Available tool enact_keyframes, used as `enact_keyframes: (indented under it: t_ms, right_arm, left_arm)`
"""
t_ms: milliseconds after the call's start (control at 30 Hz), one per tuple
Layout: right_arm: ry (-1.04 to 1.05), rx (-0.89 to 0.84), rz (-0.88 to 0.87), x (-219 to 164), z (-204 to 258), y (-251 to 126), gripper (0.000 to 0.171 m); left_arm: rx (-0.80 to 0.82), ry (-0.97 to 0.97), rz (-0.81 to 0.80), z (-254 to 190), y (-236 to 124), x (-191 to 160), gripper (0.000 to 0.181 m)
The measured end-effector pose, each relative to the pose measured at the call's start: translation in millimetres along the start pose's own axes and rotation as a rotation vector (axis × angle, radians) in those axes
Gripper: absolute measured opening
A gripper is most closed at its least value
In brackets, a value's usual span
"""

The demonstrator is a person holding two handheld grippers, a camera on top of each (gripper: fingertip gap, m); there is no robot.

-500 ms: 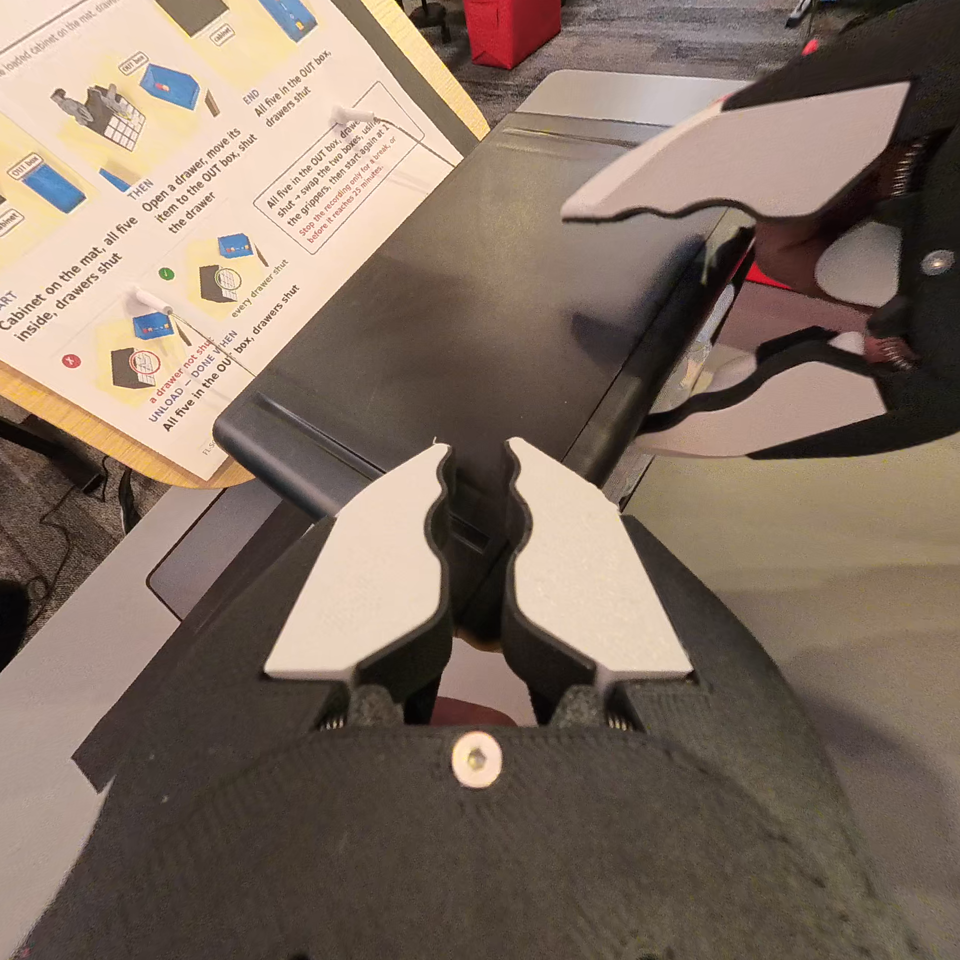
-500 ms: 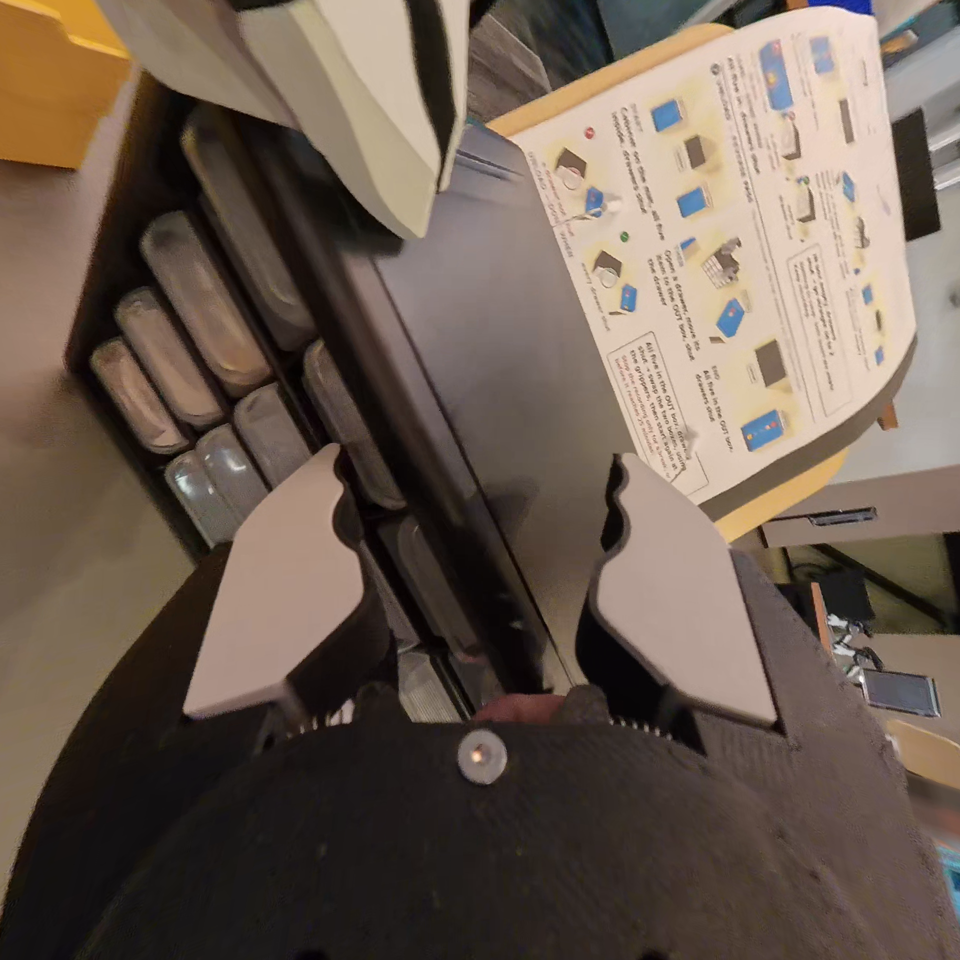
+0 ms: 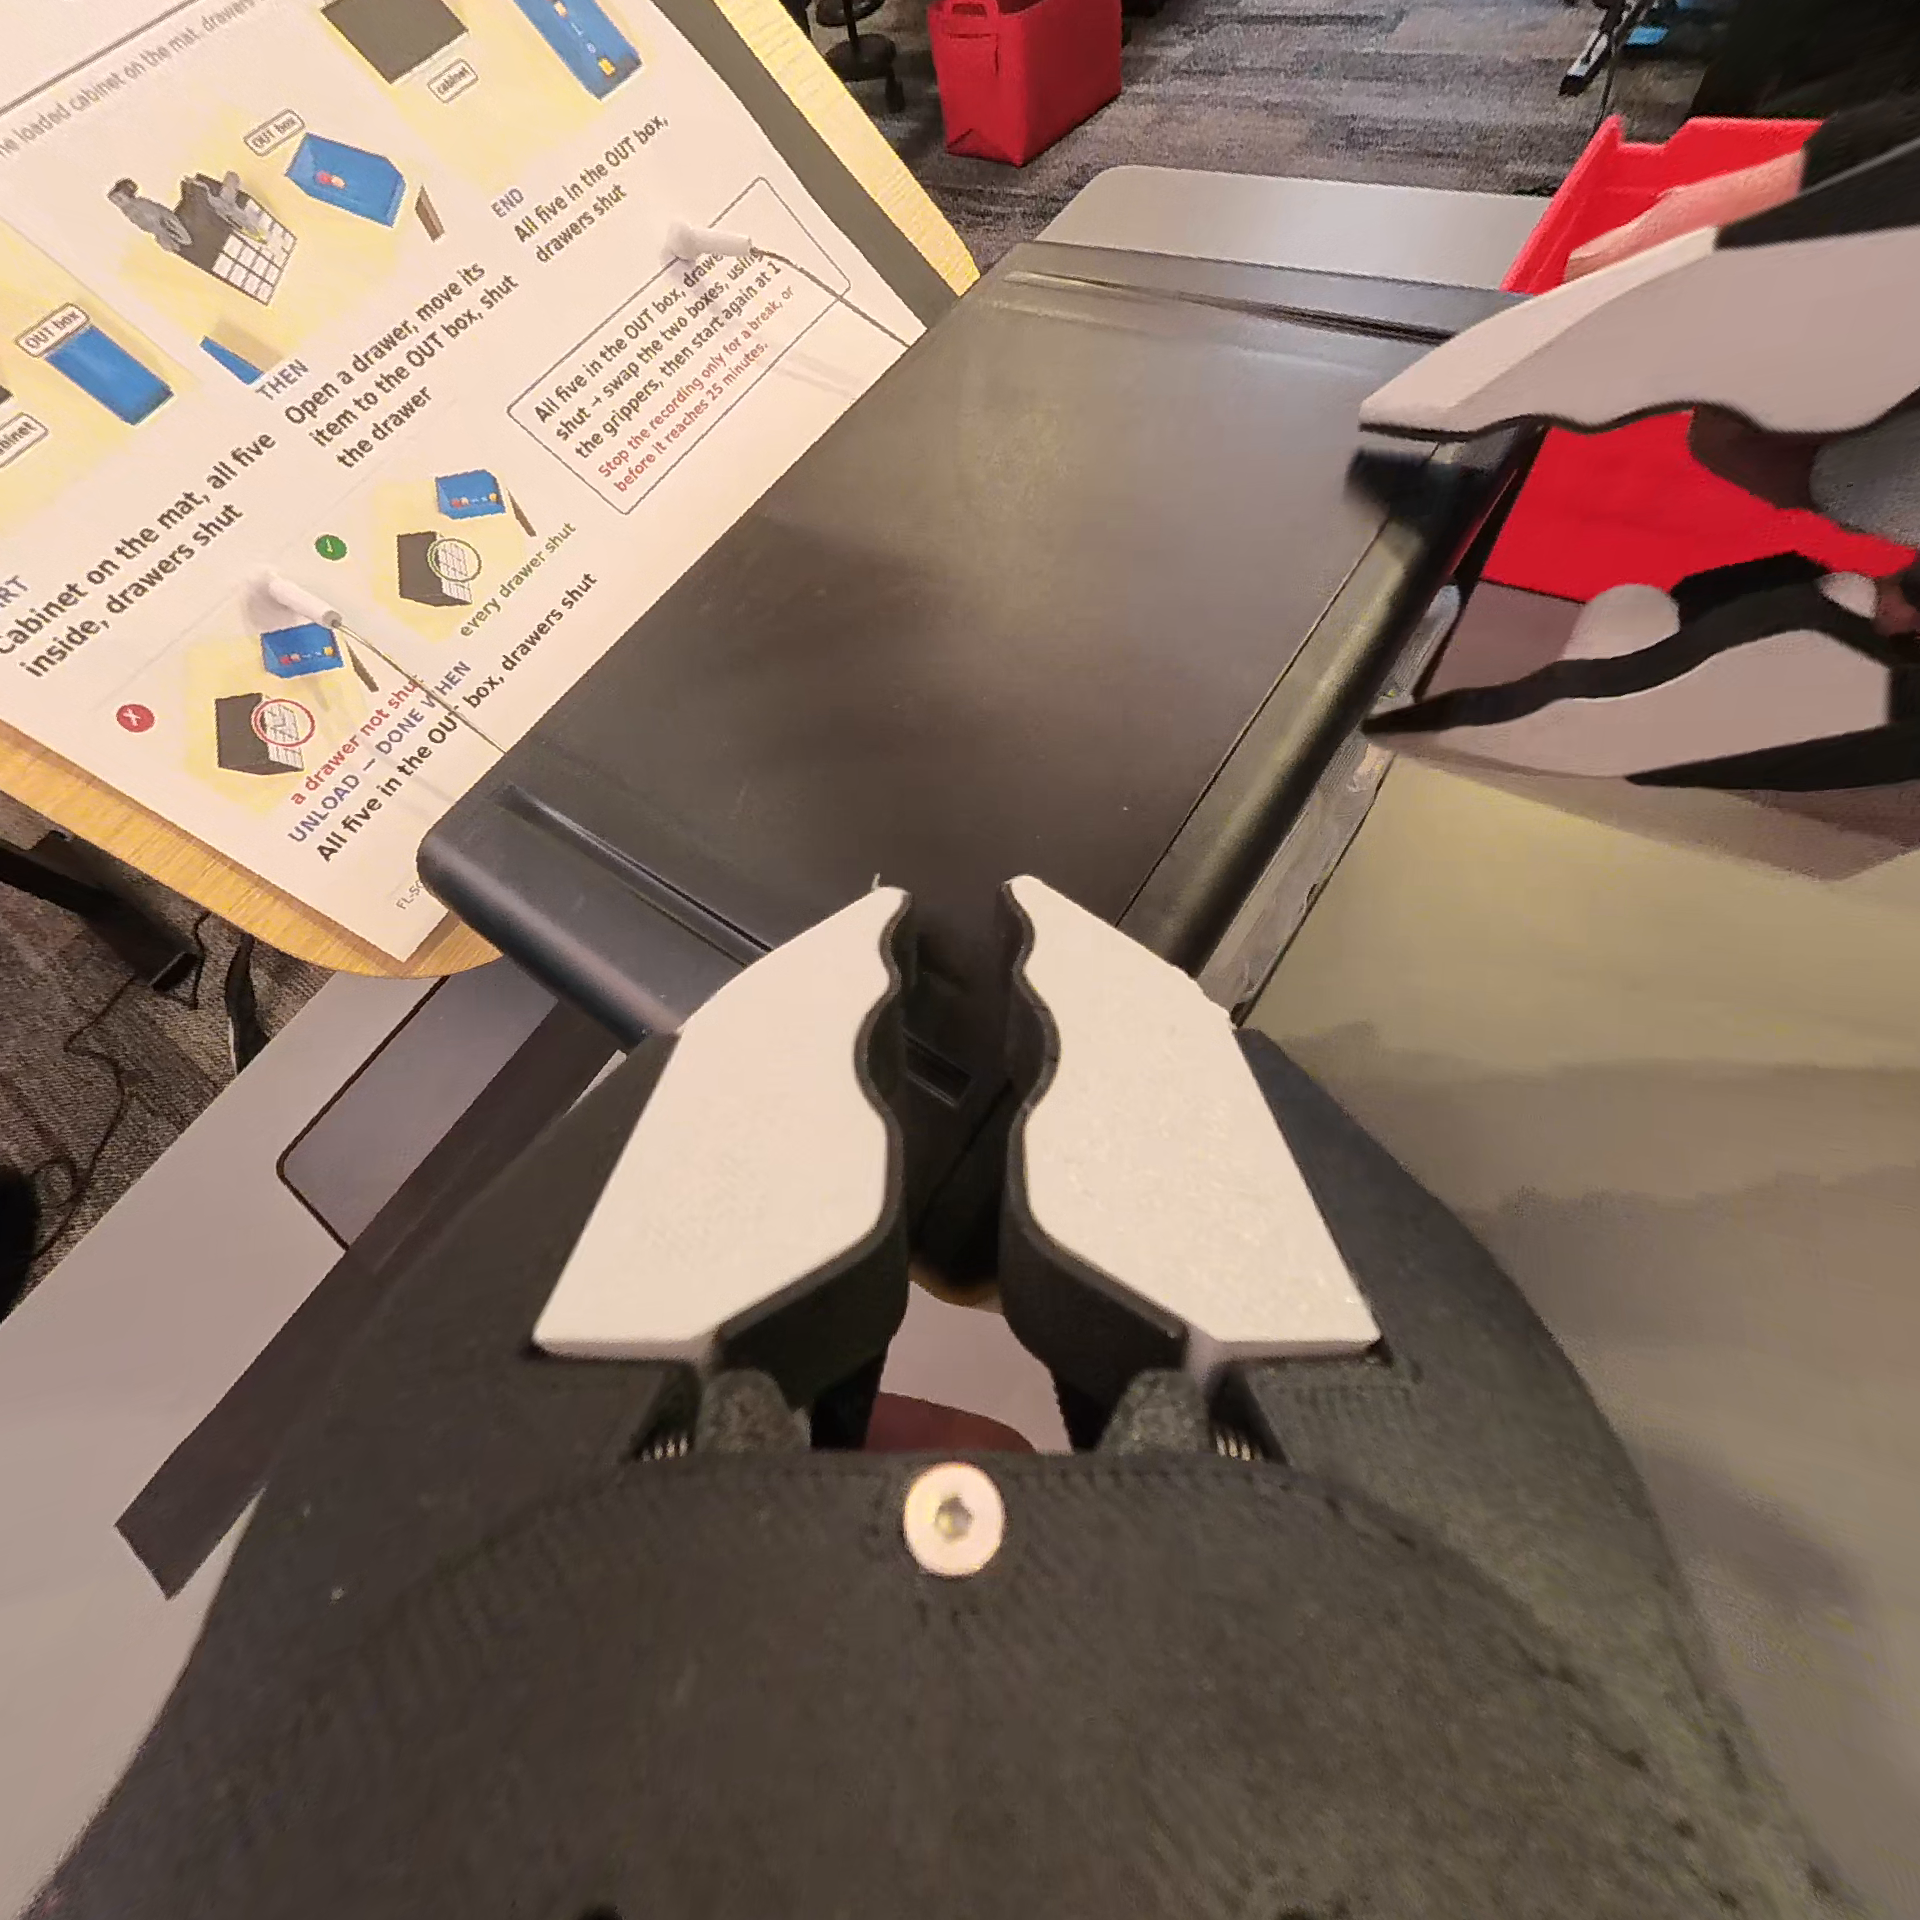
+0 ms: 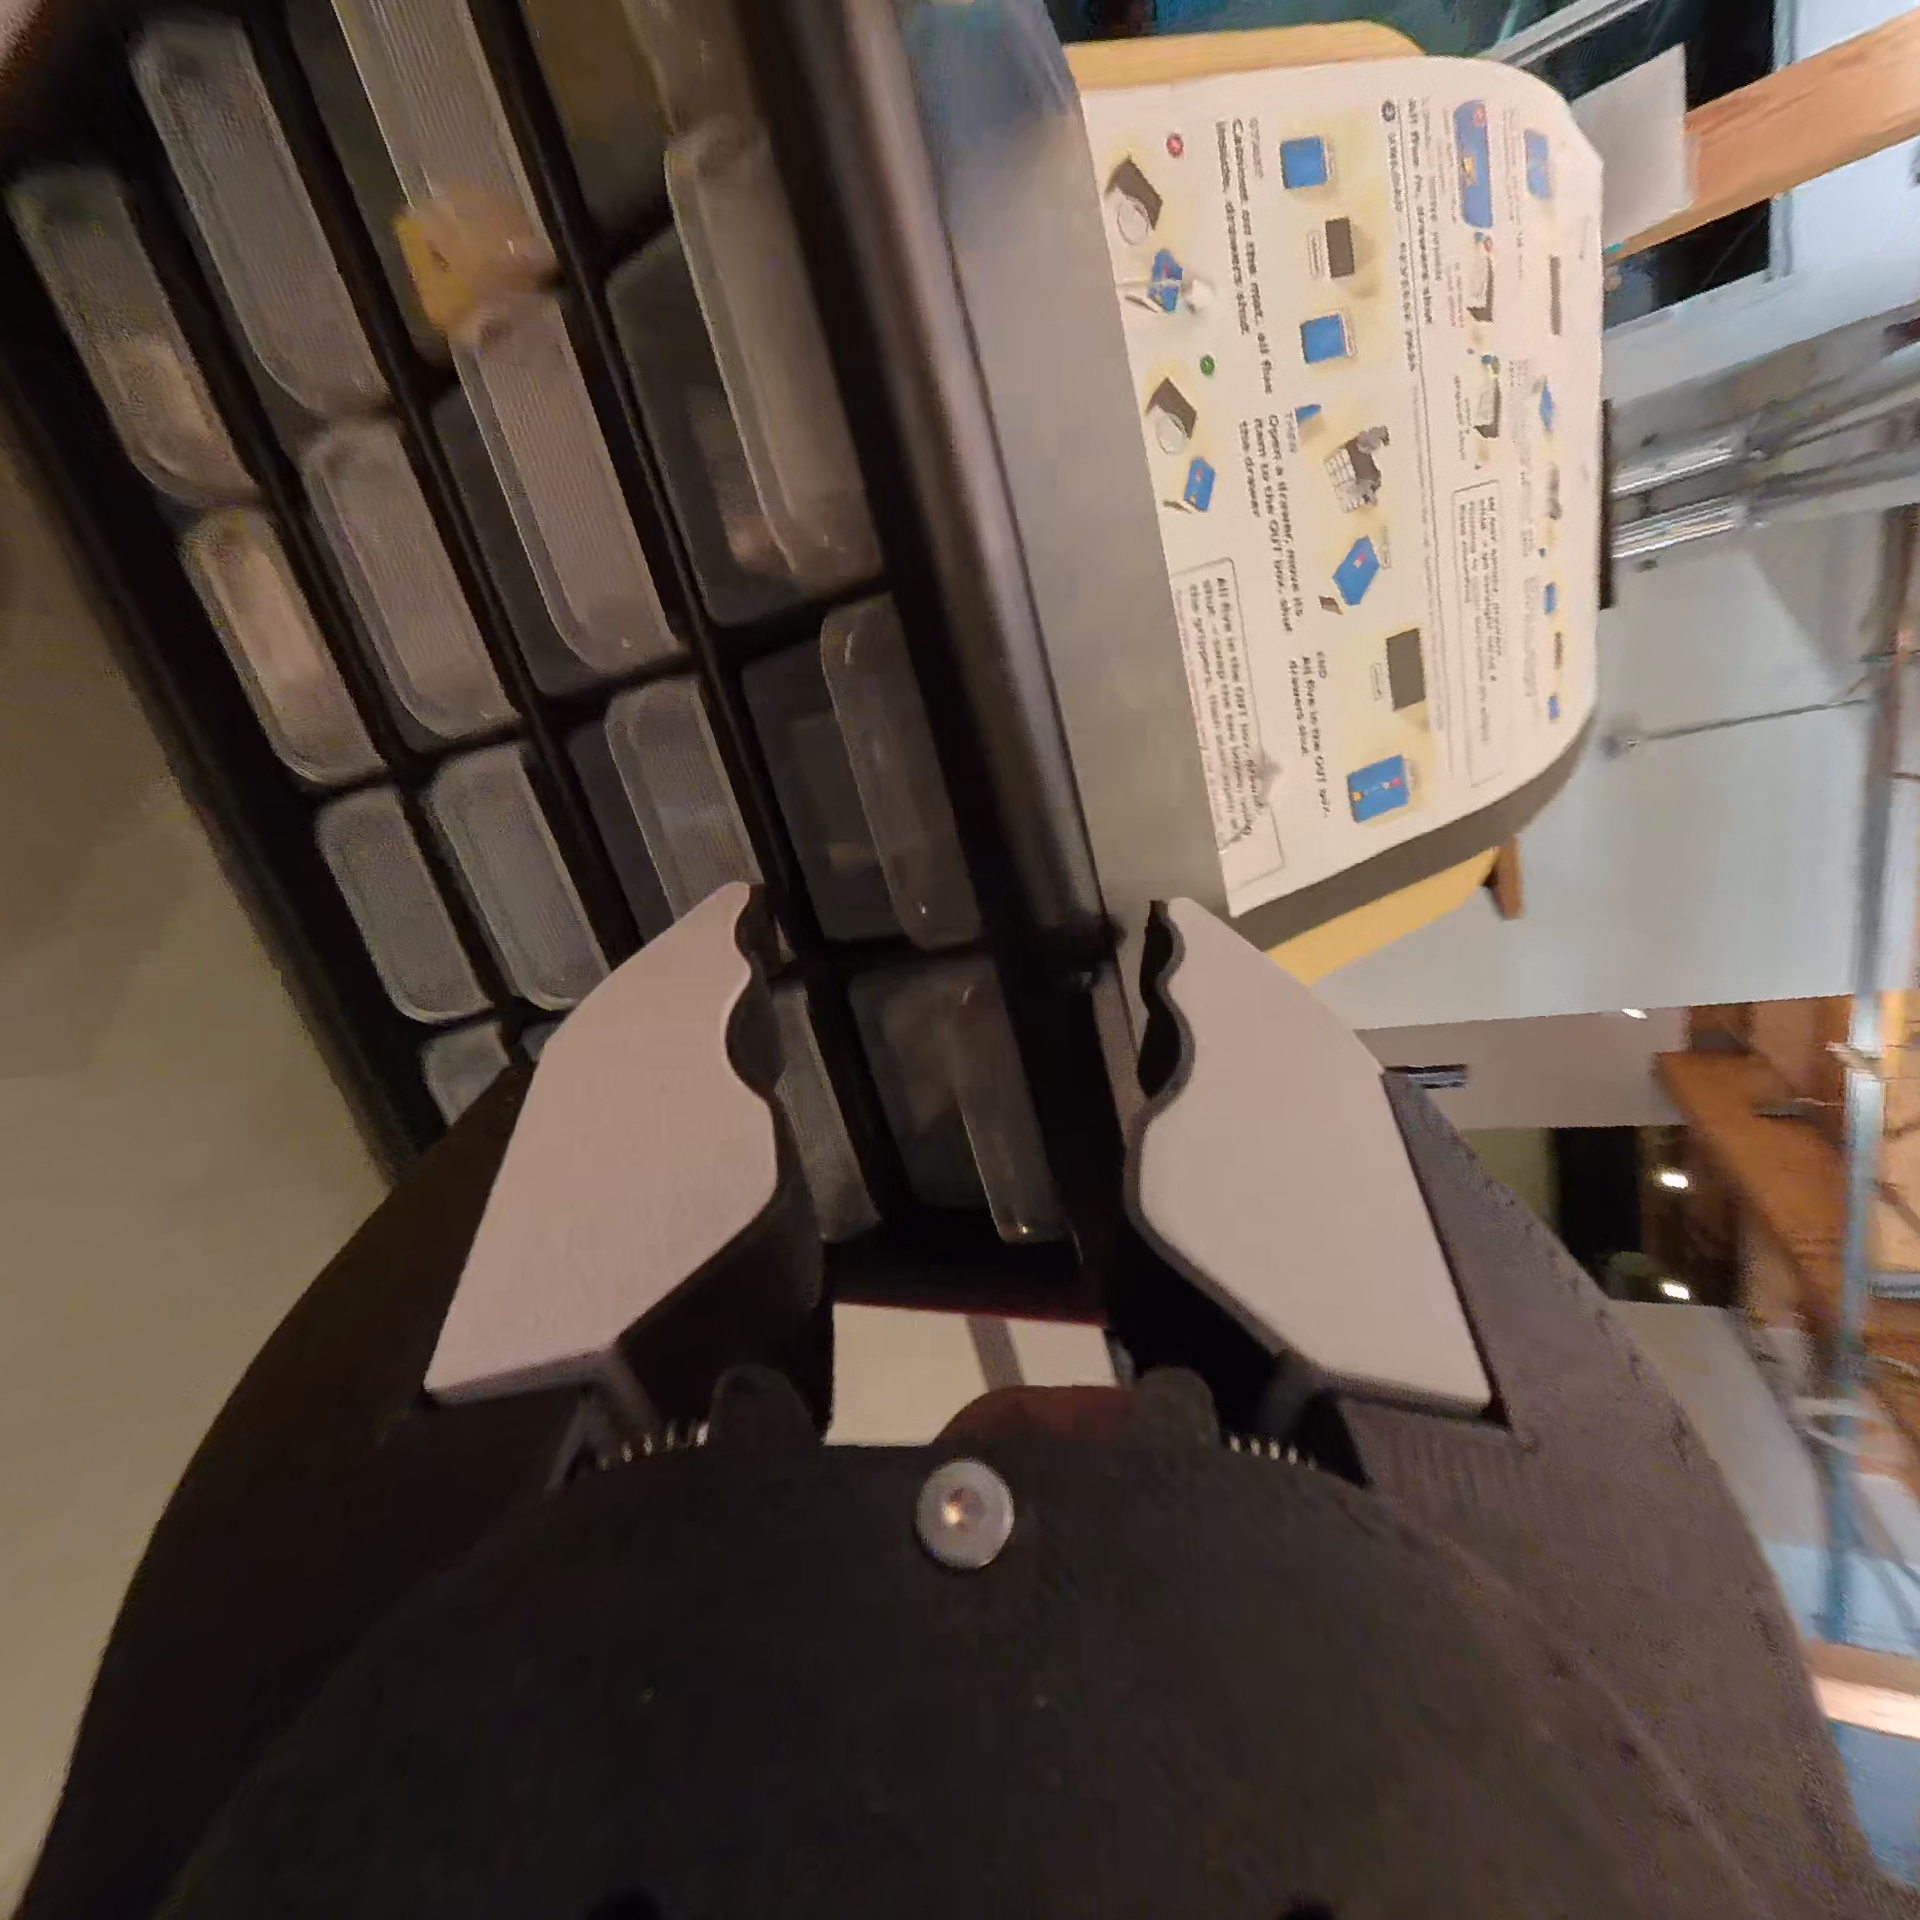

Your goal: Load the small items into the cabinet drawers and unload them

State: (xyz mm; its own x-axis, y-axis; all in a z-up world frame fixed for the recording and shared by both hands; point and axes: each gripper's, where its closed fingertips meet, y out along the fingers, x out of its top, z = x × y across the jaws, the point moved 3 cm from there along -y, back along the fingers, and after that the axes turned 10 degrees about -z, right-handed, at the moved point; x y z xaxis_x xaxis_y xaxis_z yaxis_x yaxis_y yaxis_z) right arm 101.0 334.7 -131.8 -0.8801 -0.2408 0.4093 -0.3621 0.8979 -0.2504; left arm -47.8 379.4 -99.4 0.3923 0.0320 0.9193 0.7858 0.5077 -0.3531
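While my left gripper clamps the cabinet top edge, right gripper gapes, empty, at its drawers; stiff, slick, light plastic, best pinched by the handle lip

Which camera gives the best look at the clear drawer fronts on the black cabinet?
The right wrist view: it faces the cabinet's front, showing rows of clear drawers, though blurred. The left wrist view looks across the cabinet's top, with only a sliver of the front edge visible.
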Motion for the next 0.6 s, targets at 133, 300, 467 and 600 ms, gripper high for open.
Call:
enact_keyframes:
  t_ms: [133,300,467,600]
  right_arm:
    - [-0.099,-0.095,-0.021,-3,0,3,0.054]
    - [-0.198,-0.174,-0.081,10,-4,-1,0.036]
    - [-0.230,-0.196,-0.090,11,0,-5,0.027]
    - [-0.249,-0.204,-0.127,15,9,-15,0.019]
  left_arm:
    - [0.008,-0.001,-0.004,0,0,0,0.014]
    - [0.010,0.004,0.000,-1,0,0,0.013]
    - [0.010,0.000,-0.001,0,0,0,0.013]
    - [0.010,-0.003,-0.002,0,0,0,0.014]
